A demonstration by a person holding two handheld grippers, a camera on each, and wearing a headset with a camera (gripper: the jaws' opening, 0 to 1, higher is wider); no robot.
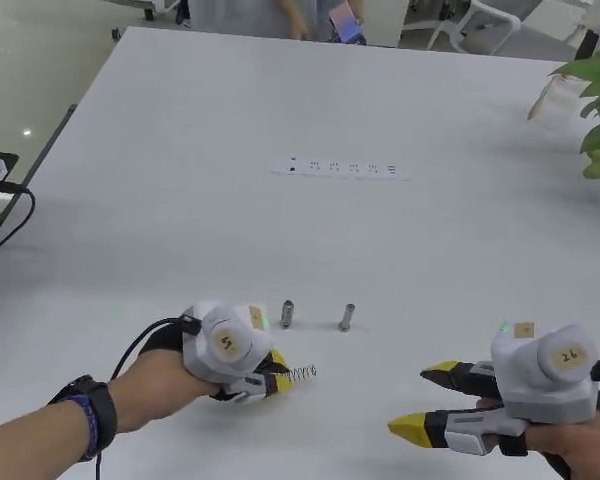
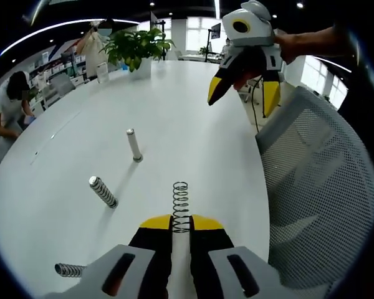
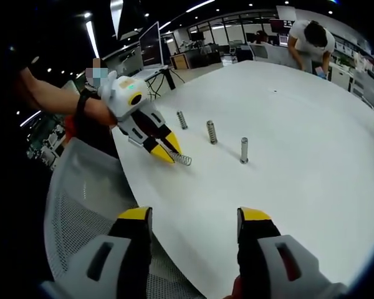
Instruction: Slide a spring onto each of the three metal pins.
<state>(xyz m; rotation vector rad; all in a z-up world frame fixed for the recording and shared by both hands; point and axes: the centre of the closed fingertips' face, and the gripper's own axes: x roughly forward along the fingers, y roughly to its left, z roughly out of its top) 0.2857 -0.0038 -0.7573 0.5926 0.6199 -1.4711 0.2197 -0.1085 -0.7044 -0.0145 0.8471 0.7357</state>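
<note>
One spring point(image 2: 181, 200) between left gripper point(image 2: 181, 222) fingers point(image 2: 154, 225), mostly beyond their tips.

Wide white table point(image 1: 160, 150), socket strip point(image 1: 342, 168) flush near its middle; toward the near edge a bare pin point(image 1: 347, 318) upright, spring-sleeved pin point(image 1: 287, 314) beside it, second sleeved pin point(image 3: 181, 119) further along; potted plant point(image 2: 137, 45) at the far end

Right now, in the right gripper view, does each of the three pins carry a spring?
No, the rightmost pin is bare, smooth metal from base to tip.
</note>
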